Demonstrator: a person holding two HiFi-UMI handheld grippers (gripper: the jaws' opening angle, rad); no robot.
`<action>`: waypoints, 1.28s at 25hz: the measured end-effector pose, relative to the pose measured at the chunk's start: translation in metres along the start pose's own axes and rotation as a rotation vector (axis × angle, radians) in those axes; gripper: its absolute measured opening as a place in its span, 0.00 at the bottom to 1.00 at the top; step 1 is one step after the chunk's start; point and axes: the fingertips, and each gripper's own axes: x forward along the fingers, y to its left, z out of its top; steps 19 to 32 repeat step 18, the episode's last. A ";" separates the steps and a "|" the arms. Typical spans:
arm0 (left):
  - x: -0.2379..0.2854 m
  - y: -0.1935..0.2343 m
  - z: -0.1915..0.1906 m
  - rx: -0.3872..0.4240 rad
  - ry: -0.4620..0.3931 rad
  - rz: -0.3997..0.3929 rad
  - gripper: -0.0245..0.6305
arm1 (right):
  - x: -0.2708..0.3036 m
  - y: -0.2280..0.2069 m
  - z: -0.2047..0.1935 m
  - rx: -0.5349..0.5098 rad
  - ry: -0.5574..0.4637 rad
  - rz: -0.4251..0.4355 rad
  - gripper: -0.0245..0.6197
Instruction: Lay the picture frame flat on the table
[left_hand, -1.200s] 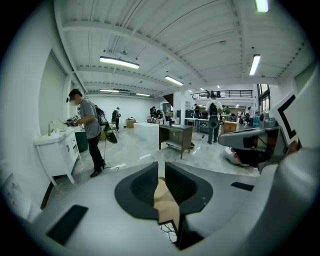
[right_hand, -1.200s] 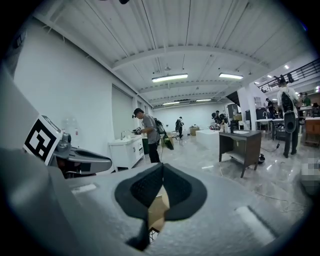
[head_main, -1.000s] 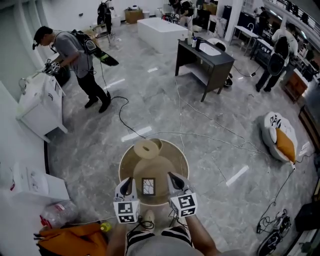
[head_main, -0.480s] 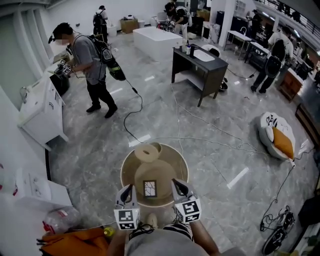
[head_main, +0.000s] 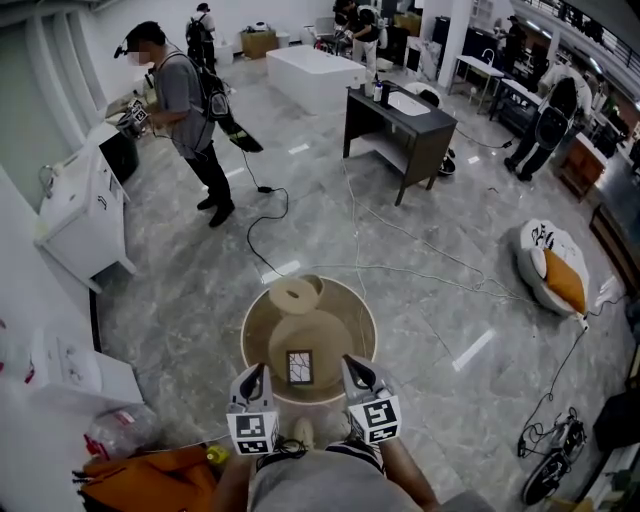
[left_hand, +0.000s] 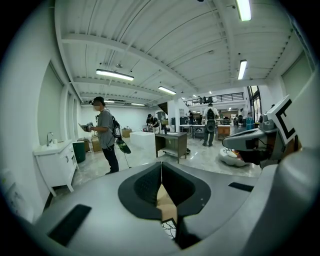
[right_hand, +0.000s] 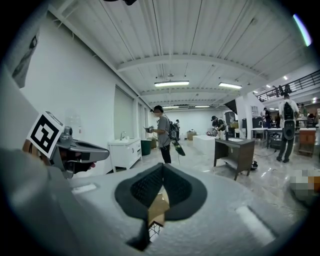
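Head view: the picture frame (head_main: 298, 367) sits at the round tabletop's (head_main: 258, 330) near side, face toward the camera, long axis running away from the person; flat or leaning back, hard to call. The left claw (head_main: 256, 371) and right claw (head_main: 350, 363) flank it, placed to work either side. Left gripper view: jaws pressed together, empty, frame (left_hand: 169, 227) below. Right gripper view: likewise closed on nothing.

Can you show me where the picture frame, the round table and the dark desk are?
picture frame (head_main: 298, 367): head view, middle of its patterned picture.
round table (head_main: 352, 318): head view, bare top near right rim.
dark desk (head_main: 447, 120): head view, its top's right end.
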 end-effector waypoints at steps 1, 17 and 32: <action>-0.001 0.000 0.000 0.001 -0.001 0.000 0.07 | 0.000 0.001 0.000 0.000 -0.001 0.000 0.04; -0.011 0.001 -0.006 -0.002 0.009 -0.003 0.07 | -0.001 0.012 -0.007 0.007 0.010 0.013 0.04; -0.012 0.002 -0.006 -0.002 0.010 -0.004 0.07 | 0.000 0.013 -0.007 0.007 0.009 0.013 0.04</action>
